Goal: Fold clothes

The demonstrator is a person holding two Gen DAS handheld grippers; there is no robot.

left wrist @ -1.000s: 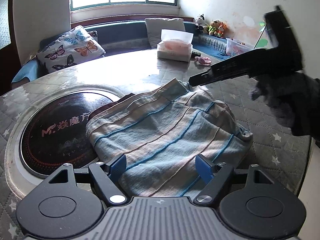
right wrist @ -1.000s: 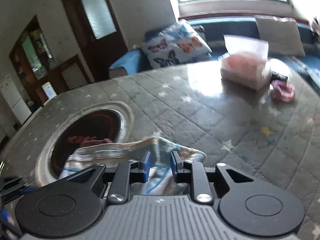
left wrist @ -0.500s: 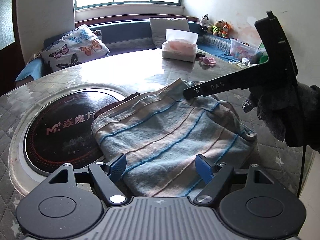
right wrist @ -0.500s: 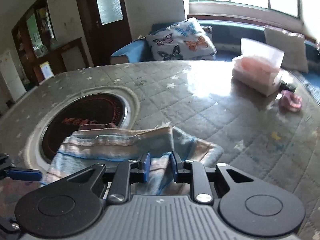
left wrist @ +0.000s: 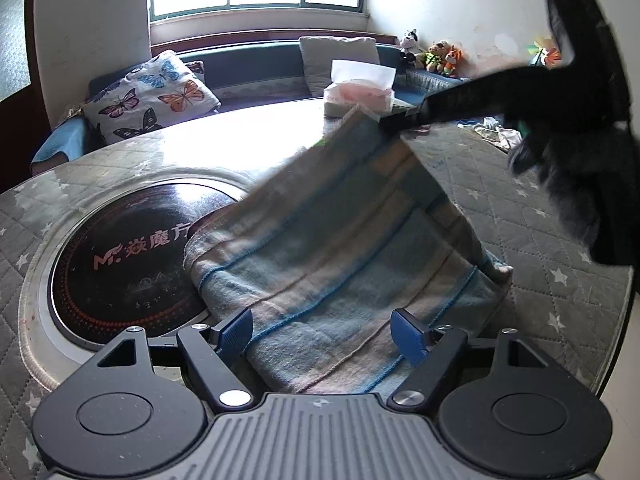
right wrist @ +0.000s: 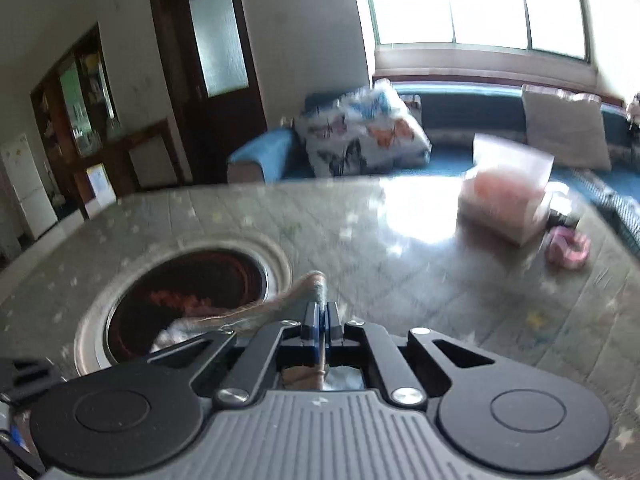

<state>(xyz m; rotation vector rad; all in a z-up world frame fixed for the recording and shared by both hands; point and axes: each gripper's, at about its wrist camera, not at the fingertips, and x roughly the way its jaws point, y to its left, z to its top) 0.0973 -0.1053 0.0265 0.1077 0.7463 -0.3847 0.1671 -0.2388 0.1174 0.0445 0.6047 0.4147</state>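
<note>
The right claw (right wrist: pixel 321 316) is clamped tight on the far corner of the striped cloth (left wrist: pixel 344 264), holding it above the tabletop (left wrist: pixel 520 208). The left claw (left wrist: pixel 322 330) stands wide apart over the cloth's near edge, gripping nothing.

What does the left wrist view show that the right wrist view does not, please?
Only the left wrist view shows the left gripper open over the striped cloth, its whole spread, and the stuffed toys. Only the right wrist view shows the right gripper shut on the cloth's edge, and the door. Both show the tissue box, butterfly pillow and round burner.
</note>
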